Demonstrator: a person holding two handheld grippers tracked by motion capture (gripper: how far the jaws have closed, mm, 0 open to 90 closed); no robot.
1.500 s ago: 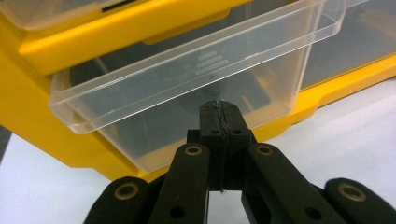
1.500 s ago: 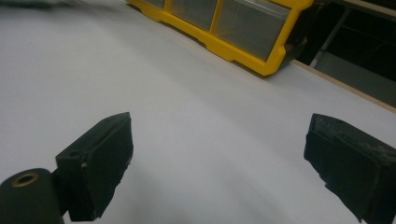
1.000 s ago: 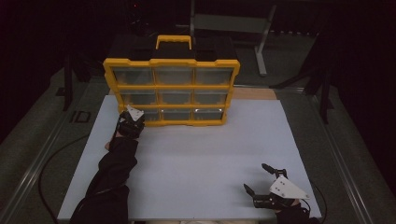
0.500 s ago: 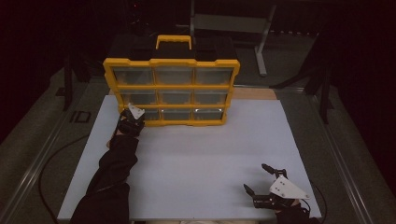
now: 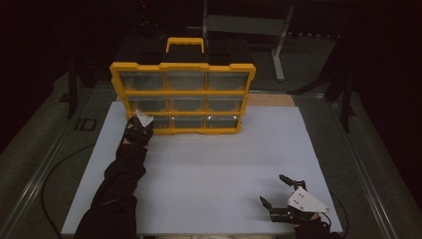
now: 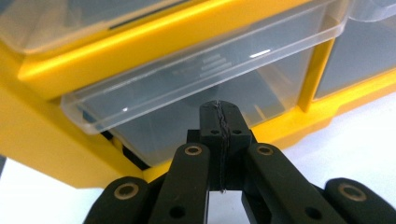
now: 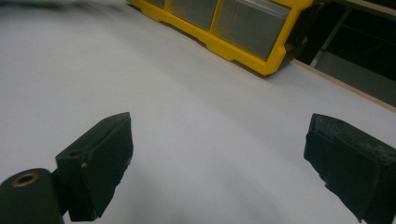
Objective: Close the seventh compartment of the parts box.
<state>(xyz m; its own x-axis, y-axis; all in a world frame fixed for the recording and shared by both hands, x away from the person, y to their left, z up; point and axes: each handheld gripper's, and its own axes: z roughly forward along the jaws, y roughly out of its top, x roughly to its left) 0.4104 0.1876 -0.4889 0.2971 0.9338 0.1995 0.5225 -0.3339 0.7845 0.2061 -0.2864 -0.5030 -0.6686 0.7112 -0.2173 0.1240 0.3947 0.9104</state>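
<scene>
Dim room w/ dark surroundings; a grey metal stand [image 5: 249, 25] stands at the back. White flat bench [image 5: 219, 174] takes the middle, w/ a strip of bare wood [image 5: 271, 99] along its far edge.

Yellow plastic organiser case w/ nine clear drawers [image 5: 183, 94] stands upright at the bench's far edge, black carry handle on top; three rows × three drawers. Bottom-left clear plastic drawer [image 6: 205, 84] is slid partly out of its yellow frame.

Left gripper [image 6: 220, 112] is clenched, pads pressed together w/ nothing visible between them, tip just at that drawer's front; touching or not: can't tell. Right gripper [image 7: 219, 163] is released, jaws spread wide over bare bench near the front-right corner, well apart from the case.
</scene>
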